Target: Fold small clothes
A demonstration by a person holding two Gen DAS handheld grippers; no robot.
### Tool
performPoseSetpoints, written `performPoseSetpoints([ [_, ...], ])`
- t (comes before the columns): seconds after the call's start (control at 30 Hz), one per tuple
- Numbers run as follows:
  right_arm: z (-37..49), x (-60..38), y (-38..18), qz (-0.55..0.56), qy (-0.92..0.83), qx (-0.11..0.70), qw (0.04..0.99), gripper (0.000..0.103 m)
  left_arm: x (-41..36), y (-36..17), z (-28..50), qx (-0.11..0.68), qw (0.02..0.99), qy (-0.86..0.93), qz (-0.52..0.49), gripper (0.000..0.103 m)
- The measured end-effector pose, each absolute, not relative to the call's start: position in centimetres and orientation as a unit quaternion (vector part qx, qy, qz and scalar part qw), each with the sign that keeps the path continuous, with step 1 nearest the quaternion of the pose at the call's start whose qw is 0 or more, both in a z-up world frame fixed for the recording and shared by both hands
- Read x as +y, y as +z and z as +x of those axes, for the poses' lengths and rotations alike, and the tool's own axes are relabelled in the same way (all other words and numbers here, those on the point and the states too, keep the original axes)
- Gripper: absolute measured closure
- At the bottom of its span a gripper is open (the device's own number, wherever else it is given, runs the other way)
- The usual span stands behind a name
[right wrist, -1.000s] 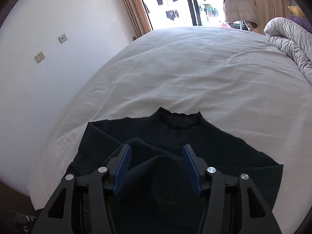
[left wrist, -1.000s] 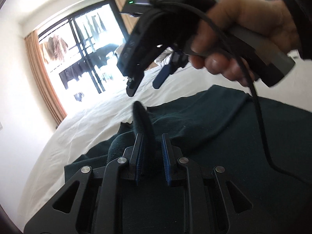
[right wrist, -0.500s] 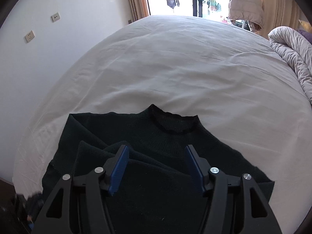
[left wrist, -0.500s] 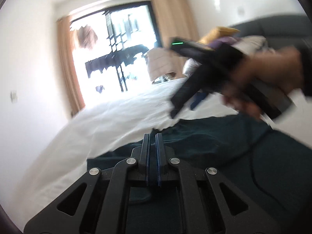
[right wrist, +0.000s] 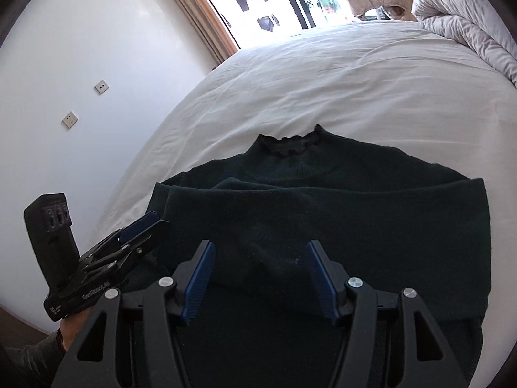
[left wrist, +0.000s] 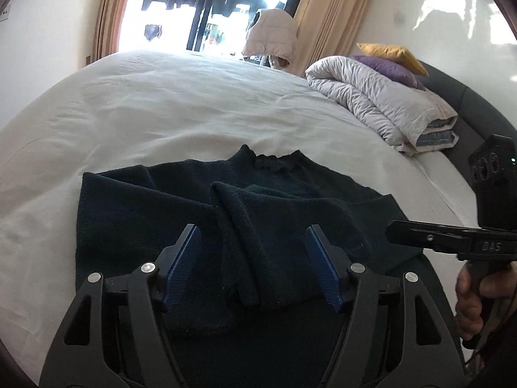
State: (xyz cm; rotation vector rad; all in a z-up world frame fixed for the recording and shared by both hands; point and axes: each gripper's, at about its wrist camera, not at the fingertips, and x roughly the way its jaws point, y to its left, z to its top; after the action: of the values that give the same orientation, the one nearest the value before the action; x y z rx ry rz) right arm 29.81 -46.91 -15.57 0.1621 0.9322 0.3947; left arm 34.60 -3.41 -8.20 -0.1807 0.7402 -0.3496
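A dark green knit sweater (left wrist: 274,200) lies flat on the white bed (left wrist: 181,110), collar away from me, both sleeves folded in across the body. It also shows in the right wrist view (right wrist: 323,200). My left gripper (left wrist: 252,252) is open and empty, hovering above the folded sleeves. My right gripper (right wrist: 260,258) is open and empty above the sweater's lower part. The right gripper shows at the right edge of the left wrist view (left wrist: 397,229). The left gripper shows at the left of the right wrist view (right wrist: 152,221).
A rolled grey duvet (left wrist: 381,103) with purple and yellow pillows (left wrist: 391,61) sits at the bed's right end by a dark headboard (left wrist: 468,103). A window with curtains is behind. A white wall with sockets (right wrist: 69,119) borders the bed's left side.
My left gripper let go of the sleeve, opened wide and drew back over the sweater. The right gripper moved from in front of the left camera to its right side.
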Motion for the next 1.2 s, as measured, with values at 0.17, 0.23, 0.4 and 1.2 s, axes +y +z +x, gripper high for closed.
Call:
performPoseSetpoints([
  [0.17,28.4,-49.6,-15.7,0.099,0.175,0.435,0.878,0.043,-5.0,-8.4,36.1,0.356,0.923,-0.141,-0.026,0.074],
  [0.23,27.9,-50.1,-15.9,0.106,0.173,0.432,0.879,0.046,-6.1,-7.7,35.1,0.340,0.931,-0.129,0.018,0.088],
  [0.4,27.4,-50.6,-15.8,0.108,0.172,0.427,0.881,0.048,-10.1,-6.7,30.9,0.235,0.951,-0.105,0.172,0.095],
  [1.2,43.0,-45.6,-19.8,-0.085,0.128,0.644,0.749,0.043,-19.0,-6.9,14.4,0.030,0.930,-0.261,0.258,0.097],
])
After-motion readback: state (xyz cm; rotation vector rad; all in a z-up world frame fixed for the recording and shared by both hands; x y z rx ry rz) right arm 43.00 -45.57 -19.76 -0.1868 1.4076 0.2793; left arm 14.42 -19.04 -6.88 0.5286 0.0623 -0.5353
